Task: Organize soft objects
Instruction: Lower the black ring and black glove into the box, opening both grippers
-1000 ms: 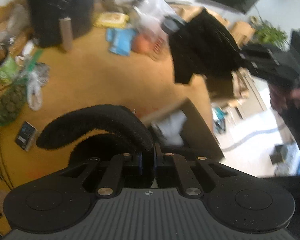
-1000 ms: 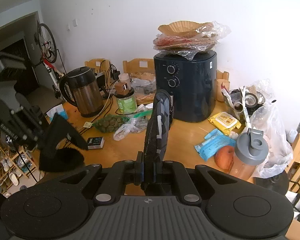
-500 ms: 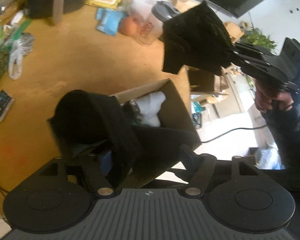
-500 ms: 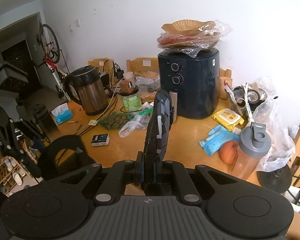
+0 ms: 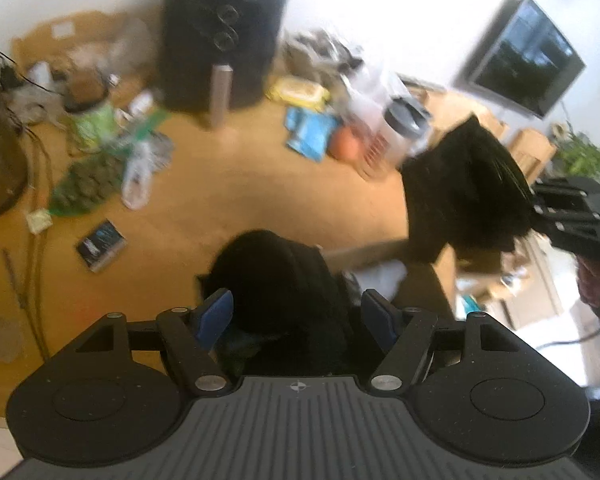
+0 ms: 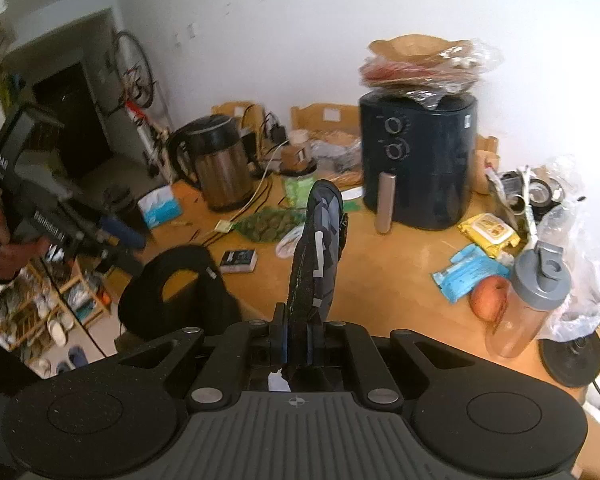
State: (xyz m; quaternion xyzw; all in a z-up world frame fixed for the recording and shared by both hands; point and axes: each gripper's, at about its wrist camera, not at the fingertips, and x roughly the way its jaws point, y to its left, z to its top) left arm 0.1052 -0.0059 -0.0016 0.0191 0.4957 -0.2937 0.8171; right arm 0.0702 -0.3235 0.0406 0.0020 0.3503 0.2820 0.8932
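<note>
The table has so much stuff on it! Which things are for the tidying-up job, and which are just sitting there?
For the job:
- black soft piece over the cardboard box
- dark patterned cloth clamped in the right gripper
- left gripper, open

Just lying about:
- air fryer
- kettle
- shaker bottle
- wipes packet

Handheld gripper hardware, both units

Each unit has a dark grey ribbed housing flanked by two round black discs, with a small crosshair mark at top centre. Black linkage bars with silver pivot screws carry the fingers. The left gripper [image 5: 296,316] has blue pads [image 5: 214,318]; the right gripper [image 6: 298,344] shows thin blue pad edges. White lettering marks the left unit's black body. A dark sleeve covers one forearm.
</note>
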